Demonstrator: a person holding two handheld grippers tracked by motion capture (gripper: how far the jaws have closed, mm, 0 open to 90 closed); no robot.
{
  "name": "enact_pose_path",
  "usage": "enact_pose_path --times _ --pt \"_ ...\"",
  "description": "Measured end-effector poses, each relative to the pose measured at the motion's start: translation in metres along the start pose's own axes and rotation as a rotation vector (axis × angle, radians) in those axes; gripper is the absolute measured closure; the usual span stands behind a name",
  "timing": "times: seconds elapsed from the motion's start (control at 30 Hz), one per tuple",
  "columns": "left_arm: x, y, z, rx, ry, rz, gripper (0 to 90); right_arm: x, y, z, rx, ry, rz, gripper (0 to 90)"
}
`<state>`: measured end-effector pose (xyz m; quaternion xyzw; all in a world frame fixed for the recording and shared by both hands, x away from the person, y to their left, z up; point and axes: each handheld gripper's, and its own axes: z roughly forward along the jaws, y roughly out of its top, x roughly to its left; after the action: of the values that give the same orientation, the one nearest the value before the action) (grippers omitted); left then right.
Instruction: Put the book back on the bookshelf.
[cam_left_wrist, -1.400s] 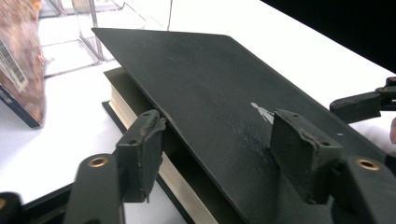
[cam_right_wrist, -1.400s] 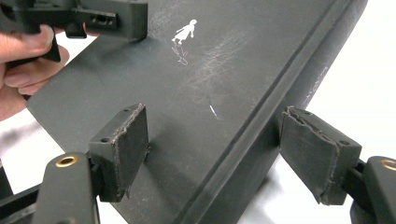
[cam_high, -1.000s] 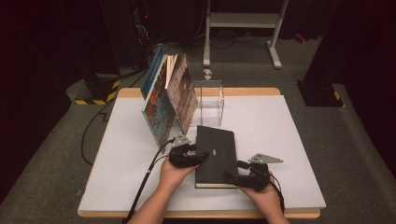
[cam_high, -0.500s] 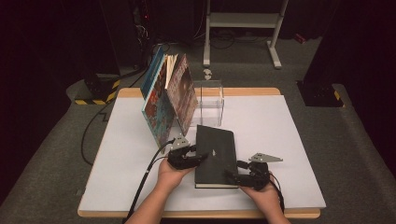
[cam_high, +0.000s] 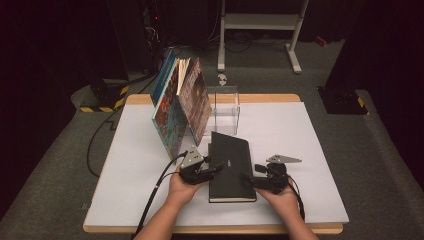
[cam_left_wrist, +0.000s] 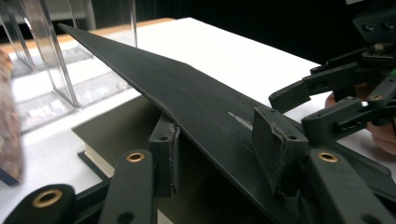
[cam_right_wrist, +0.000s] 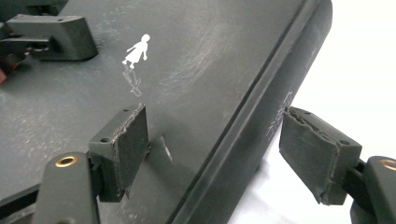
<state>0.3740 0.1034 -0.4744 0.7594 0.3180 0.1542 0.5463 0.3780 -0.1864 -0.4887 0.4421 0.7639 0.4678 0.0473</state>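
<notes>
Both forearms enter from below, hands level and apart, grippers pointing inward toward each other. Left gripper (cam_high: 212, 169): jaws have just been closing, one pad above and one below the lifted cover of the book (cam_high: 229, 165), near it. Right gripper (cam_high: 248, 177): jaws stand apart, one over the cover, one beyond the spine, neither pad pressing.

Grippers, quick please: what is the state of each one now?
Left gripper: jaws just closing around the black book's lifted front cover; pads not clearly pressing.
Right gripper: open, straddling the book's spine.
</notes>
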Motion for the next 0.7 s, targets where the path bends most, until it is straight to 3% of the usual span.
enact_pose_path --times 0.4,0.7 --pt "-0.011 0.008 -0.005 0.002 0.036 0.122 54.1 -0.002 0.002 0.001 -0.008 0.029 0.005 23.0" --pt "-0.019 0.007 -0.011 -0.038 0.055 0.189 54.1 -0.006 0.004 0.008 0.0 0.099 0.066 8.9"
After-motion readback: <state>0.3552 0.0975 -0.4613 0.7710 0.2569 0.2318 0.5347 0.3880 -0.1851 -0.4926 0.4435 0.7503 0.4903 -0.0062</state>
